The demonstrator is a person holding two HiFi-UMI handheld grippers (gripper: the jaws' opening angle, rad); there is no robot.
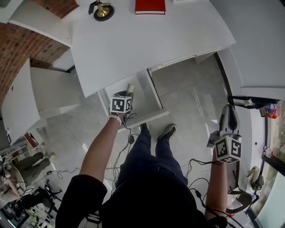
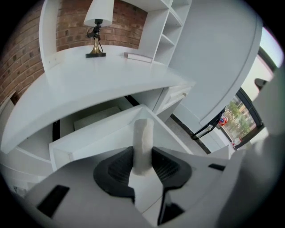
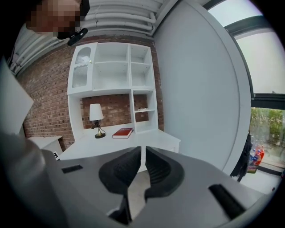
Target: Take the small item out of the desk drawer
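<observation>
White desk (image 1: 147, 40) against a brick wall (image 1: 18, 44), lamp (image 1: 102, 10) and red book (image 1: 150, 6) on top, grey floor (image 1: 191, 98) below. Shelves (image 3: 111, 67) stand over the desk. Drawer (image 1: 147, 98) is pulled out under the desk edge. Left arm reaches forward, left gripper (image 1: 126, 94) tilted steeply down over the open drawer, pads clamped on a small white item (image 2: 143, 138) that sticks up between them. Right gripper (image 3: 142, 164) is held off to the side, well apart from the desk, jaws drawn together, nothing between them.
</observation>
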